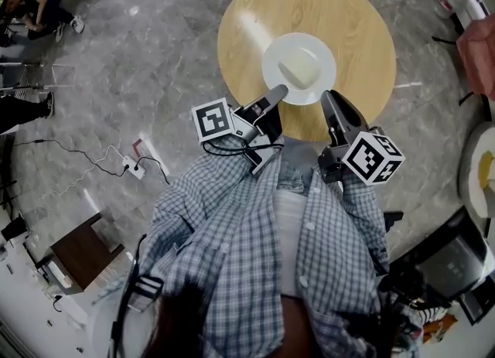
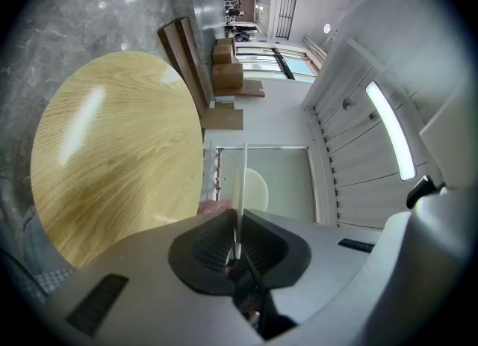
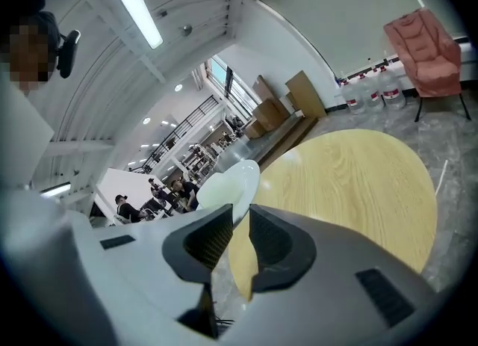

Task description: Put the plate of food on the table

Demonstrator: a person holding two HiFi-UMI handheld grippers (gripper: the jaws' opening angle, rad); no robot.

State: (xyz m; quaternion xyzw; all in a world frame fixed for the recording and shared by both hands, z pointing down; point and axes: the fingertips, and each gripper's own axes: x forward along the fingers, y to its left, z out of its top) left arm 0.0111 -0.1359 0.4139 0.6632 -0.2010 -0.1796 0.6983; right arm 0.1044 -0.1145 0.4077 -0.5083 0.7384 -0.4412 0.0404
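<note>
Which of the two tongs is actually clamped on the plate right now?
The left tongs: their jaws are shut on the rim of the plate, seen edge-on. The right tongs stand open, the rim at their tips but not pinched.

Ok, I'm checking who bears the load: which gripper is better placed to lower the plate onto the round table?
Left. The left gripper is clamped on the rim of the white plate over the wooden table; the right gripper has its jaws apart at the rim, gripping nothing.

I see a white plate (image 1: 274,63), pale cream food (image 1: 300,66), light wood-grain table (image 1: 352,24), grey marbled floor (image 1: 155,55), blue checked shirt (image 1: 232,229).
</note>
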